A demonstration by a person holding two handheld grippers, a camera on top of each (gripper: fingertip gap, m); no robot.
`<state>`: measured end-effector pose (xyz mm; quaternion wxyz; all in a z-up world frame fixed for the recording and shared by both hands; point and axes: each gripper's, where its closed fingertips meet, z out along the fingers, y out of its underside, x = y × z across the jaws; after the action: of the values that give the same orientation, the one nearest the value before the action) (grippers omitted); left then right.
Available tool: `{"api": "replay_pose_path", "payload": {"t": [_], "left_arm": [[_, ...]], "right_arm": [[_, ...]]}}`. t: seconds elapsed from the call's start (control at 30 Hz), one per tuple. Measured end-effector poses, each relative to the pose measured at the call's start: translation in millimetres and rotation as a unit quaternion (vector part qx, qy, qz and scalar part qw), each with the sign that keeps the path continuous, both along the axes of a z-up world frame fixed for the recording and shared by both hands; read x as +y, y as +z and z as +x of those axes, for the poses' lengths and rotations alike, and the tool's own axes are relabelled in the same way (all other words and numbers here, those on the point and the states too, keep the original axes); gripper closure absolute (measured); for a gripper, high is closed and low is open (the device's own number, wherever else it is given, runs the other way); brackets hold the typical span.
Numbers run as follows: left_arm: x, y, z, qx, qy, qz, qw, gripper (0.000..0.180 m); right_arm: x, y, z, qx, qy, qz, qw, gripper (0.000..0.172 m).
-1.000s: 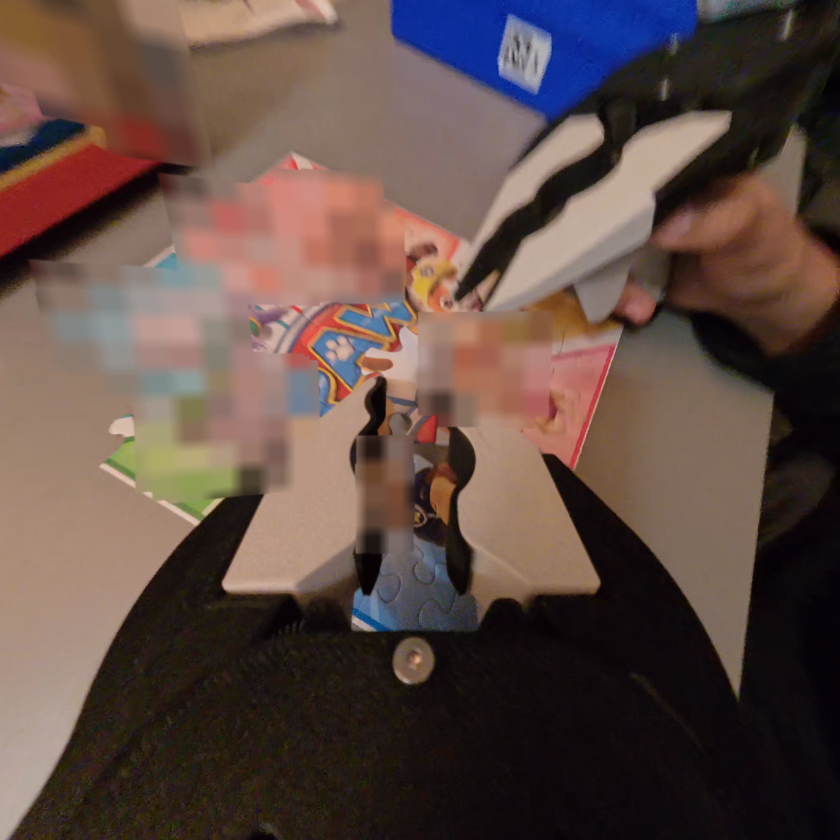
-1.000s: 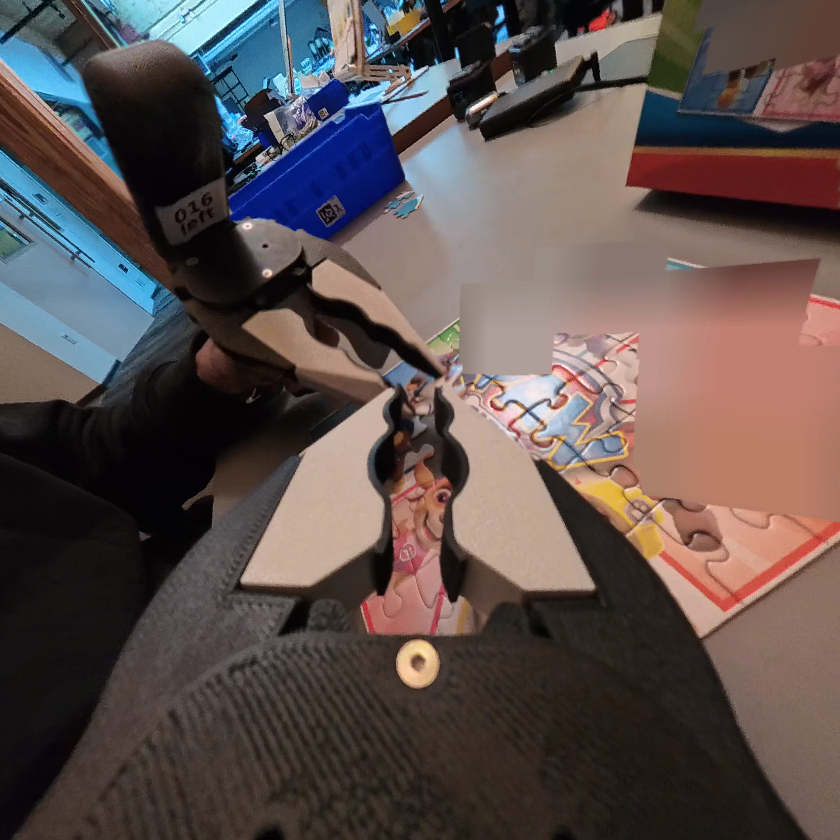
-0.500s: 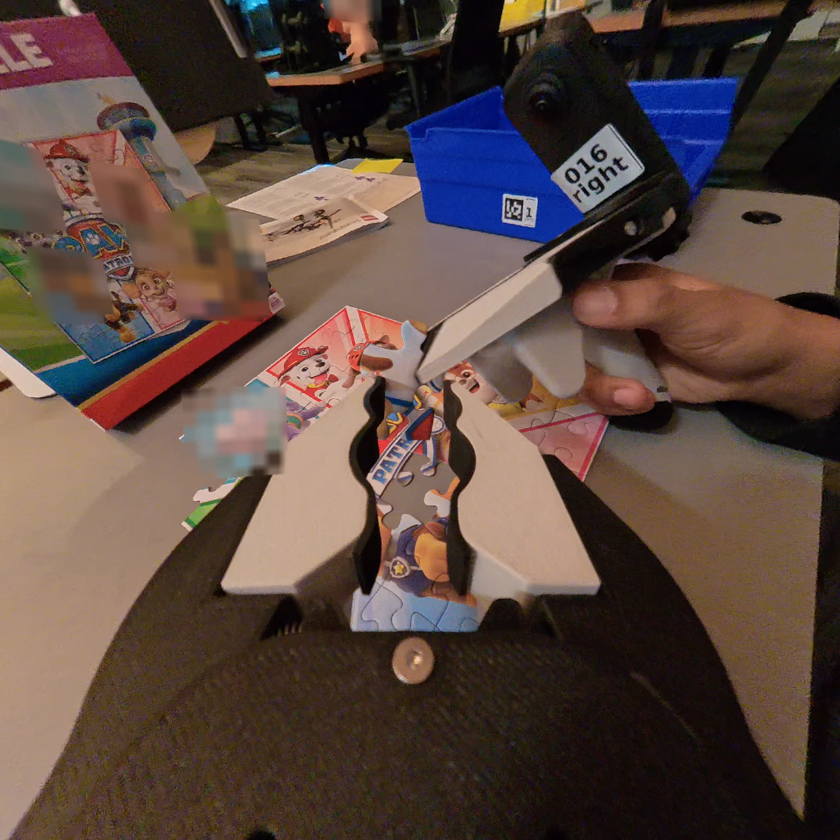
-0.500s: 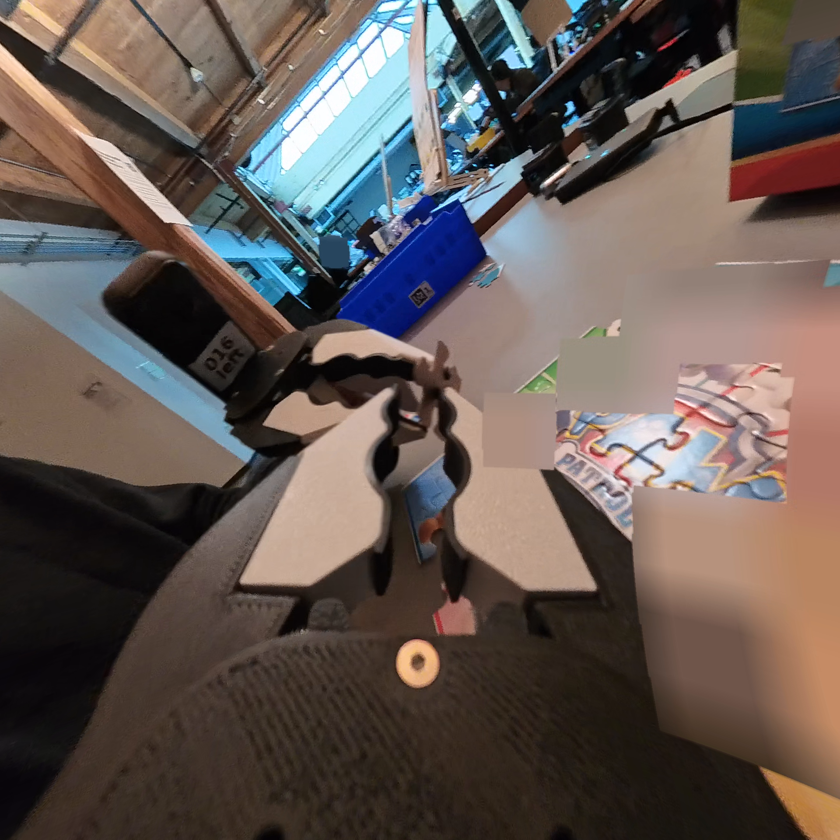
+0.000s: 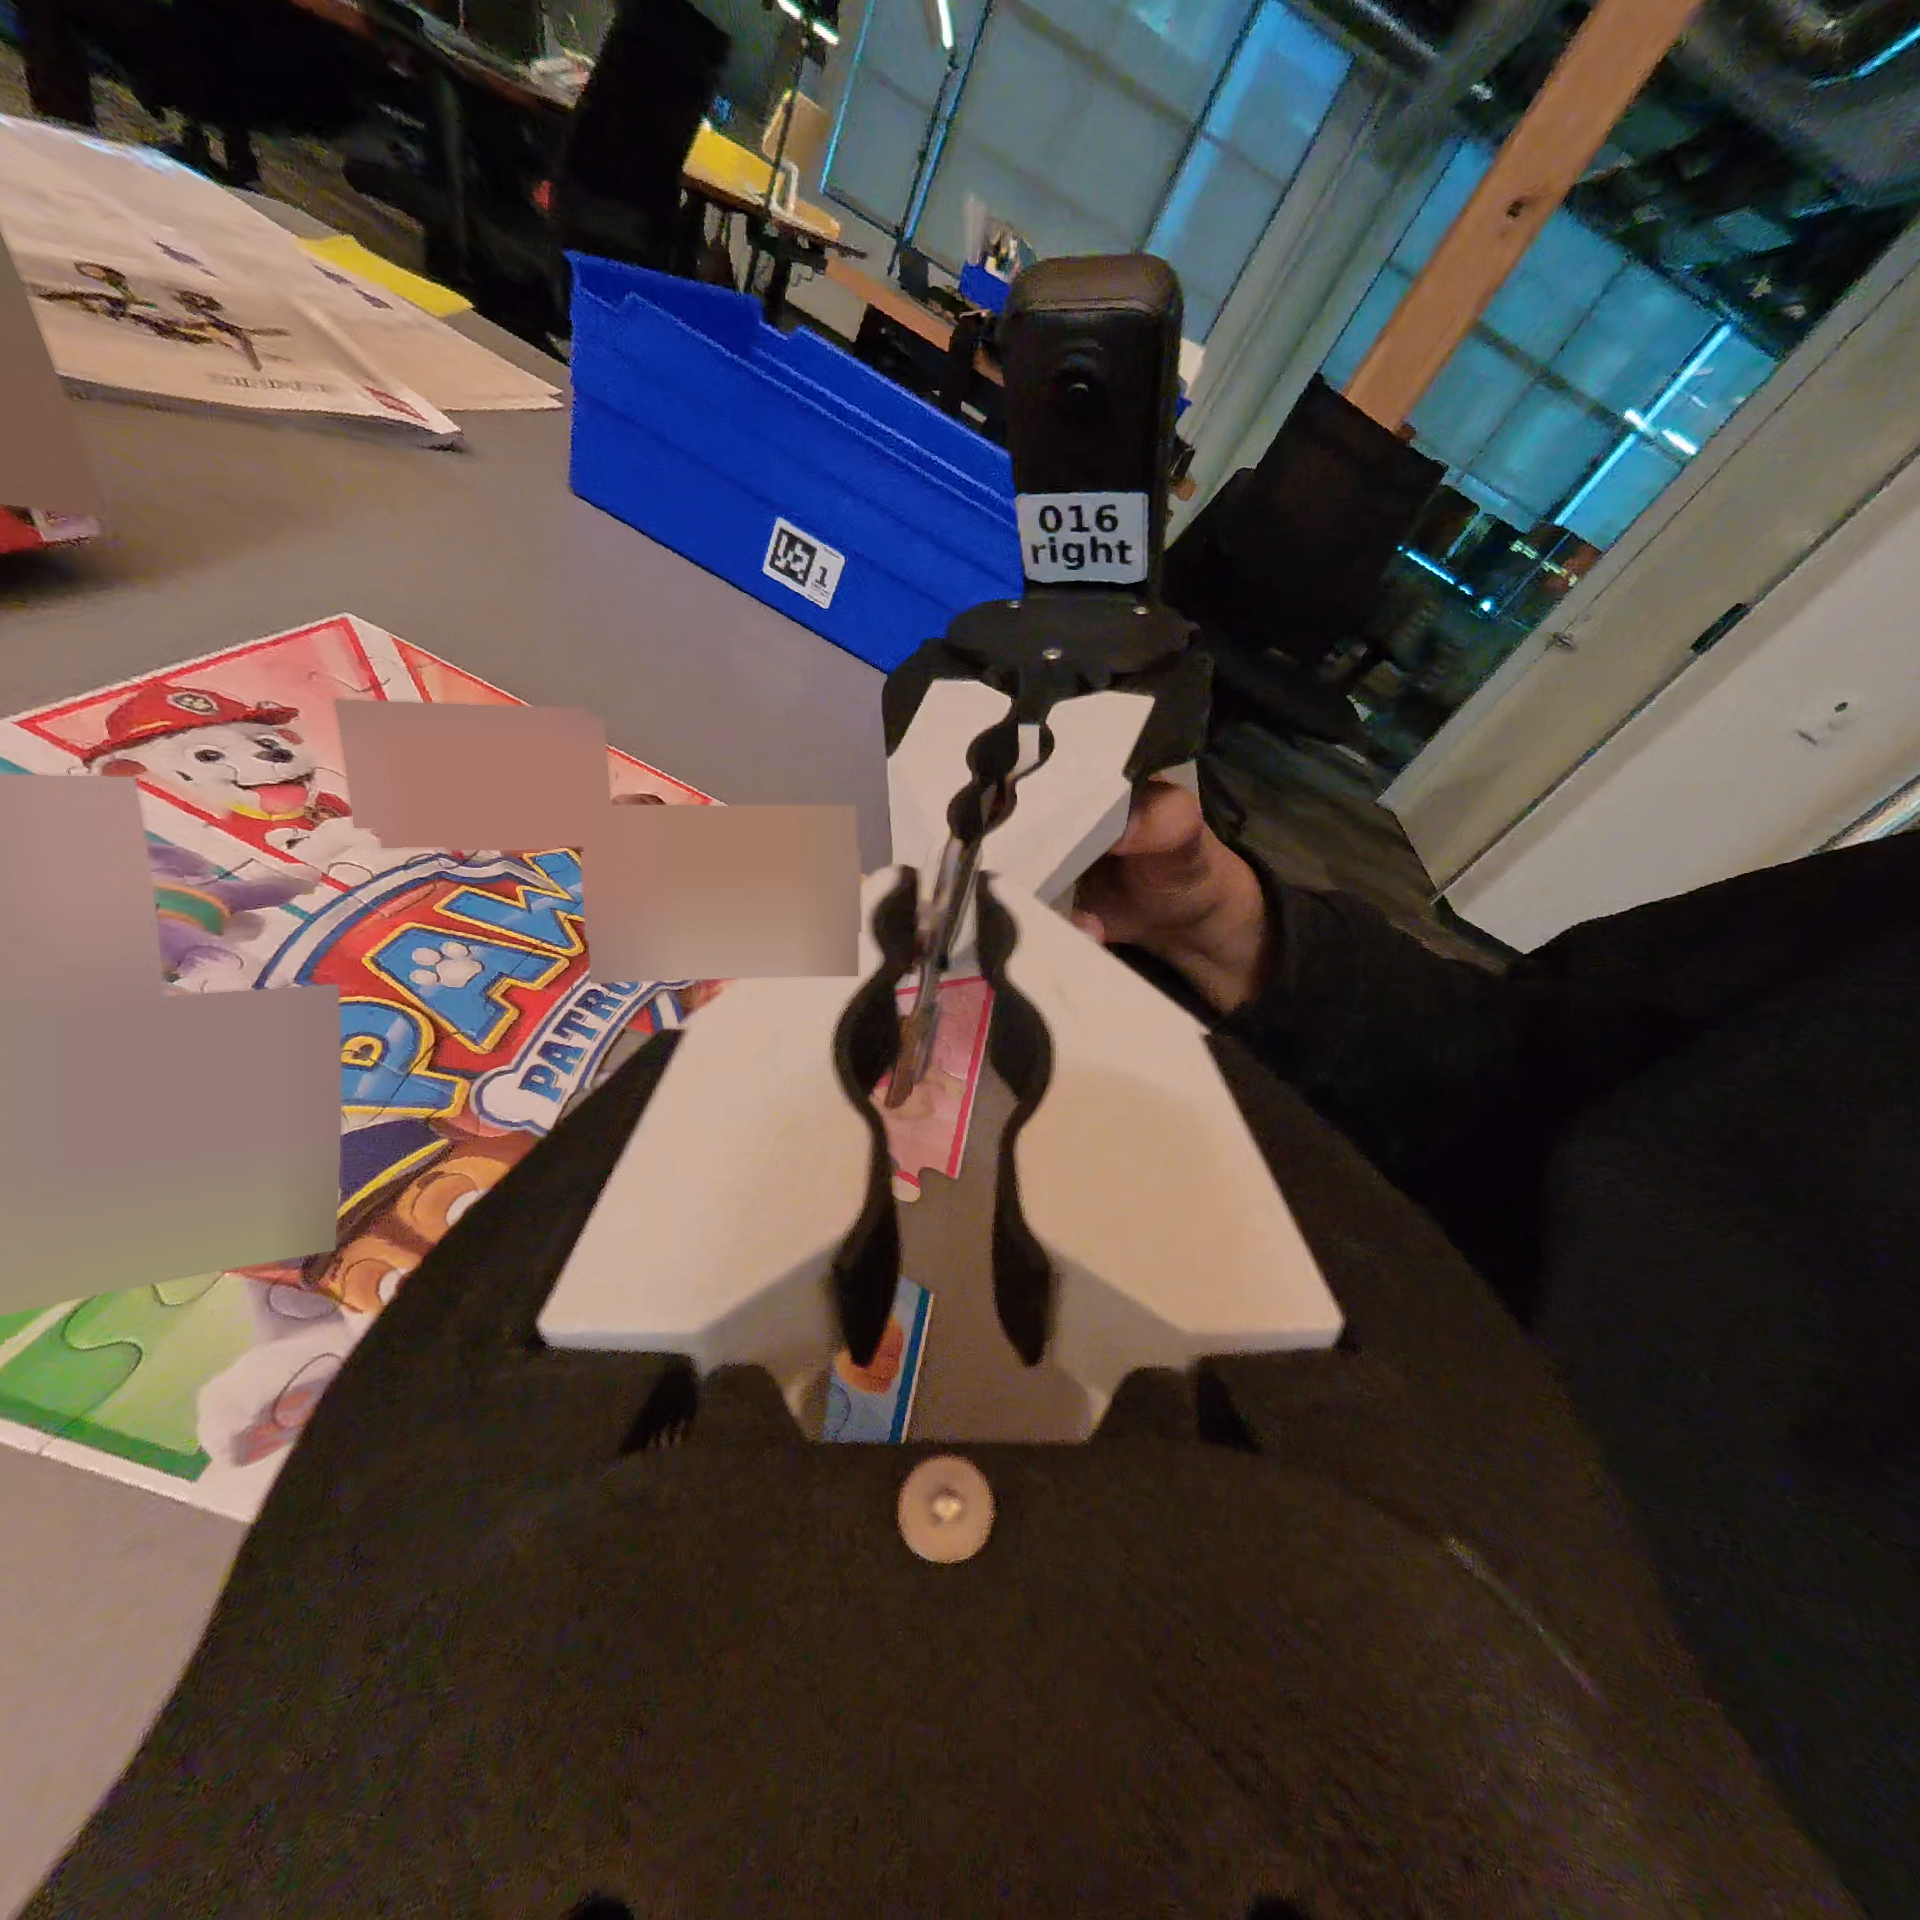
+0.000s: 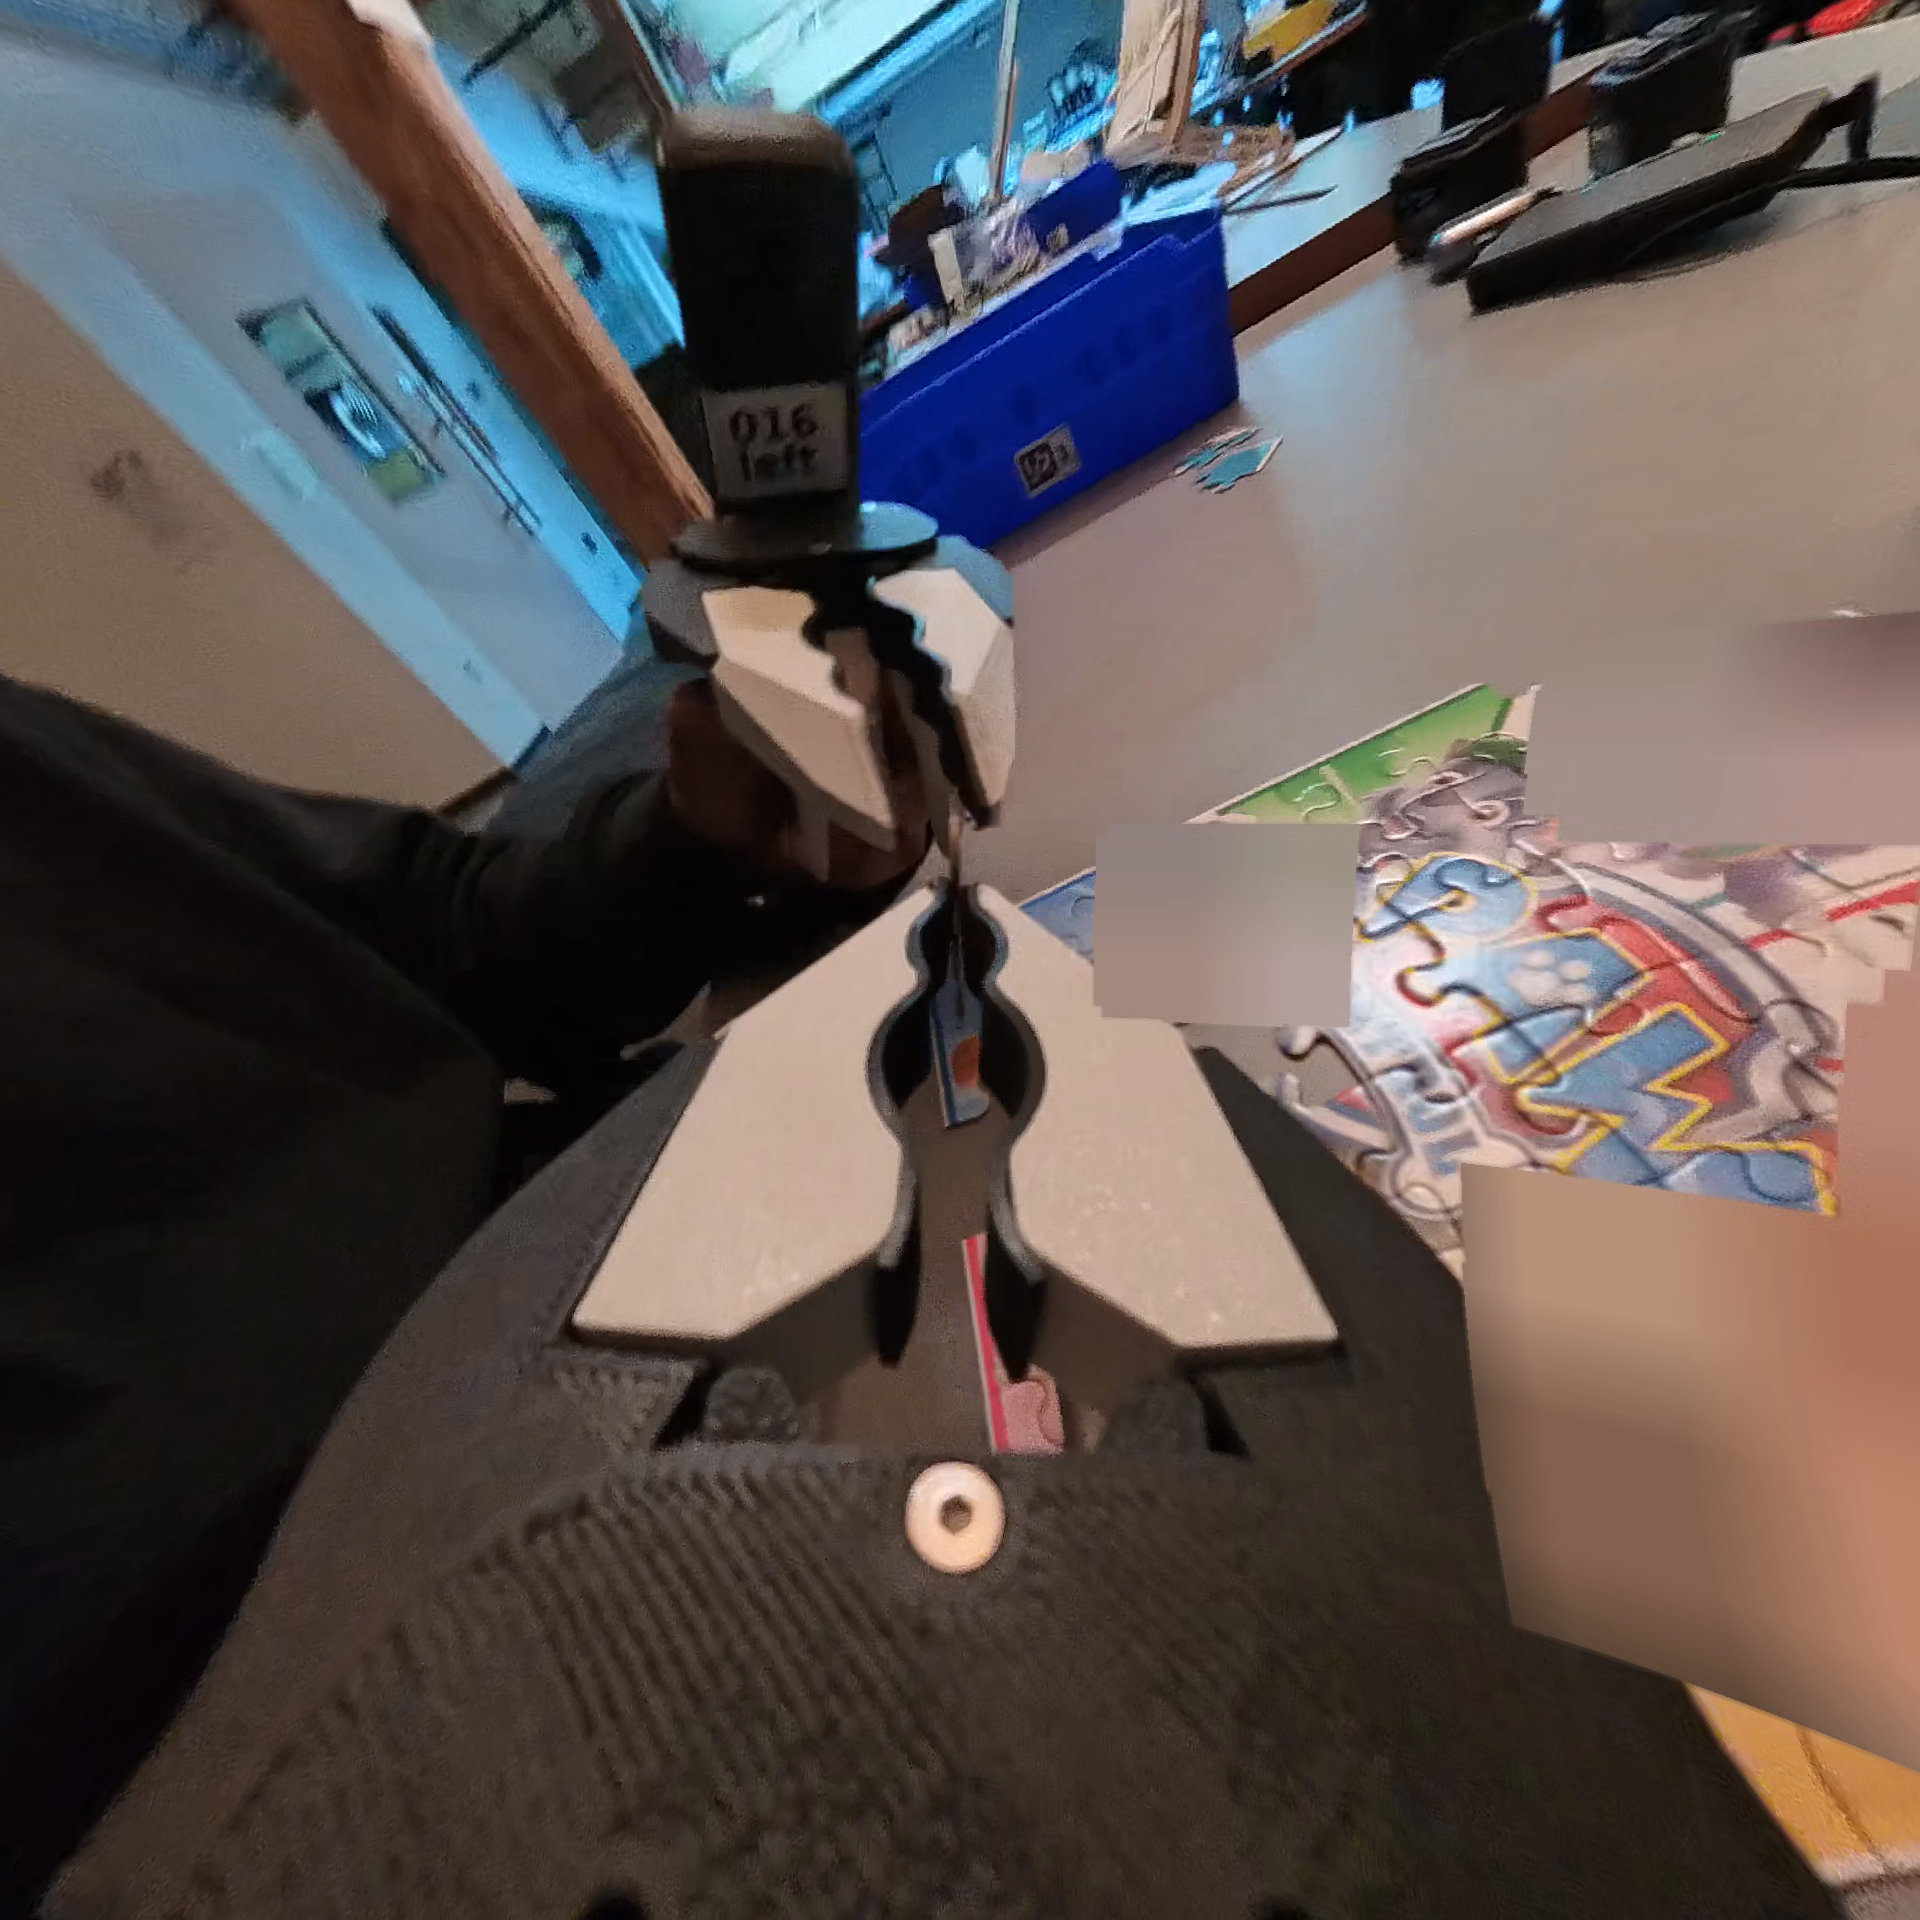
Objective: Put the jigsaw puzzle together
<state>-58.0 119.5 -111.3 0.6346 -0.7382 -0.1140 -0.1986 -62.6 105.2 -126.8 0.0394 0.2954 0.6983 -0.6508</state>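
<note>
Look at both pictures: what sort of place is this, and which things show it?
Probably a shared workshop or lab: a grey worktable carrying a jigsaw puzzle and a tagged blue bin, more cluttered benches behind, tall windows.

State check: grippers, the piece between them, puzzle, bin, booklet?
right gripper: shut on the puzzle piece, pads pressing both faces.
left gripper: open; fingers flank the piece, with a gap on one side.
puzzle piece: off the table, edge-on, spanning both grippers' tips.
jigsaw puzzle: flat on the table, pieces interlocked.
blue bin: upright, open-topped.
booklet: lying flat.
</note>
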Motion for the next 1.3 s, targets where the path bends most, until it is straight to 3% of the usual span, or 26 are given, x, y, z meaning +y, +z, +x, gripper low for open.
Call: {"api": "replay_pose_path", "payload": {"t": [0.03, 0.27, 0.47, 0.63, 0.8, 0.97, 1.1, 1.3], "left_arm": [[-1, 0, -1, 0.004, 0.004, 0.001, 1.000, 0.180], [-4, -2, -5, -0.045, -0.004, 0.007, 0.999, 0.180], [3, -13, 3, -0.049, -0.018, -0.016, 0.999, 0.180], [-4, -10, -23, -0.111, 0.041, 0.016, 0.993, 0.180], [-13, -9, -37, -0.121, 0.070, 0.024, 0.990, 0.180], [-14, -18, -40, -0.080, 0.087, -0.001, 0.993, 0.180], [-13, -24, -41, -0.075, 0.089, -0.012, 0.993, 0.180], [-15, -27, -46, -0.063, 0.109, -0.029, 0.992, 0.180]], "right_arm": [[-1, -1, -1, 0.011, -0.004, 0.012, 1.000, 0.170], [10, 19, -12, 0.083, -0.078, 0.003, 0.993, 0.166], [23, 22, -23, 0.090, -0.126, -0.003, 0.988, 0.170], [39, 37, -24, 0.168, -0.180, 0.012, 0.969, 0.145], [42, 20, -31, 0.171, -0.200, 0.086, 0.961, 0.151], [50, -15, -24, 0.087, -0.150, 0.164, 0.971, 0.130], [59, -54, -14, 0.054, -0.121, 0.273, 0.953, 0.126], [47, -81, -18, 0.036, -0.091, 0.340, 0.935, 0.129]]}}
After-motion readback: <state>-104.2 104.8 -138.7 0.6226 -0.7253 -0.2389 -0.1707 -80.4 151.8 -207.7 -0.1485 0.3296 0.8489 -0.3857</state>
